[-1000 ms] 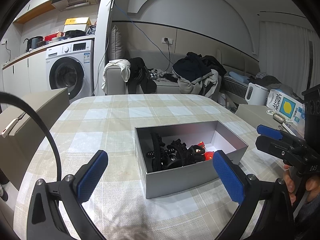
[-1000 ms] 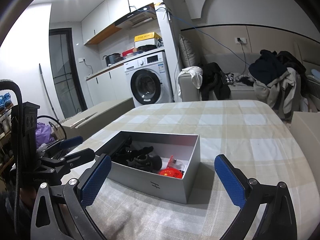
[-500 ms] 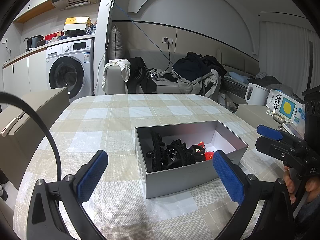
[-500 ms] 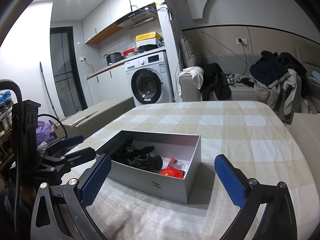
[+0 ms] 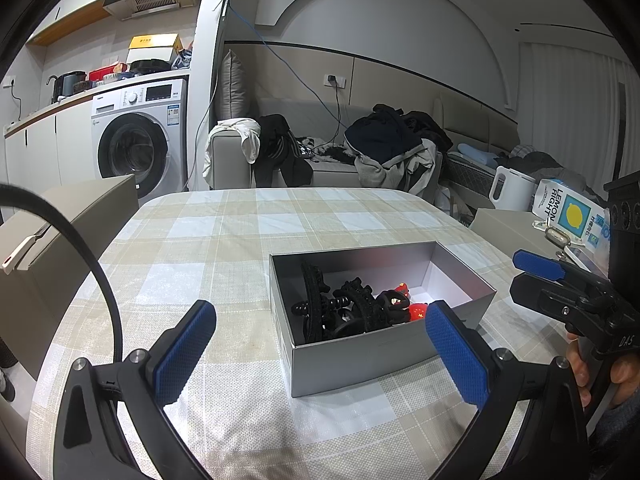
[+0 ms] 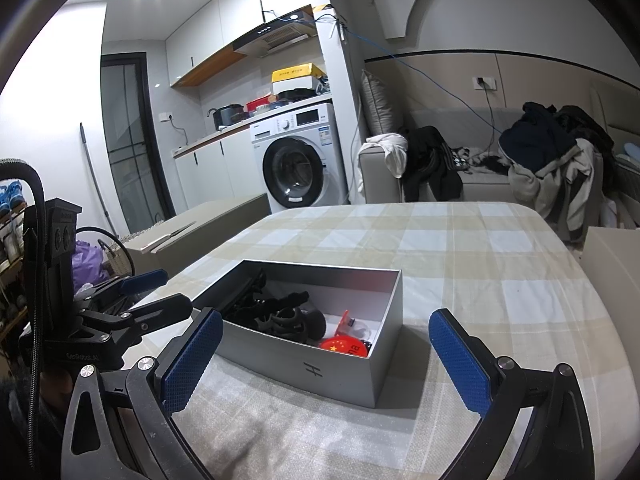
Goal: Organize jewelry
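An open grey box (image 5: 360, 354) stands on the checked tablecloth (image 5: 224, 240). Inside lie several black hair claws (image 5: 340, 312) and a red item (image 5: 416, 311). My left gripper (image 5: 320, 344) is open and empty, hovering in front of the box's near wall. My right gripper (image 6: 328, 356) is open and empty, hovering near the box (image 6: 320, 372), where the black claws (image 6: 280, 316) and red item (image 6: 342, 346) also show. Each gripper appears in the other's view: the right one (image 5: 560, 280) at the right, the left one (image 6: 132, 300) at the left.
A beige cardboard box (image 5: 52, 236) stands left of the table. A white kettle (image 5: 512, 192) and a lemon carton (image 5: 568, 216) sit on a side surface at the right. A washing machine (image 5: 140, 140) and a sofa with clothes (image 5: 360, 152) lie beyond.
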{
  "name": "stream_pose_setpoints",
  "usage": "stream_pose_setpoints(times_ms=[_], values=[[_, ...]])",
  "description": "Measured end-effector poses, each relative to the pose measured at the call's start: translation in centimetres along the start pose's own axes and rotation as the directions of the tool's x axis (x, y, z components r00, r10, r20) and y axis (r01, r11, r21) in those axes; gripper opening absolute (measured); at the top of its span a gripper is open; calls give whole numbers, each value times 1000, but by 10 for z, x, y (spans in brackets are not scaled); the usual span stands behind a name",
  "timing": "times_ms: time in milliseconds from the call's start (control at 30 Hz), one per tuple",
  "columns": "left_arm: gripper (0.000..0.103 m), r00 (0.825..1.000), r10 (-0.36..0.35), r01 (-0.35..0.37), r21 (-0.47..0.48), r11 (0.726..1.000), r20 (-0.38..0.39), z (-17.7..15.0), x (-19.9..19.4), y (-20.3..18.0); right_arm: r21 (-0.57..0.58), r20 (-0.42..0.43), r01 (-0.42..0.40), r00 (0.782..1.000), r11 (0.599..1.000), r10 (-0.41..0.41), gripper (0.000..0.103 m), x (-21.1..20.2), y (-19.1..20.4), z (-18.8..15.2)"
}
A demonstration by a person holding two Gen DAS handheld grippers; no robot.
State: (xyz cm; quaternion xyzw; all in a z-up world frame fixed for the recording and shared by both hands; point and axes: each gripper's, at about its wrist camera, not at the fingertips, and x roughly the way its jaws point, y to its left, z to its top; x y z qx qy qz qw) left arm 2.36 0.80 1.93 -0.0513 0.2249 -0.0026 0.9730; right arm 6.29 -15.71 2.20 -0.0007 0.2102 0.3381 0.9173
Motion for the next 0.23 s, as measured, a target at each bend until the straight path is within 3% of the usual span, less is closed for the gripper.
stream_pose_setpoints(times_ms=[233], values=[[102, 1000, -1, 1, 1, 1000, 2, 0, 0, 0, -4, -1, 1, 1000, 1000, -1, 103, 0, 1, 0]])
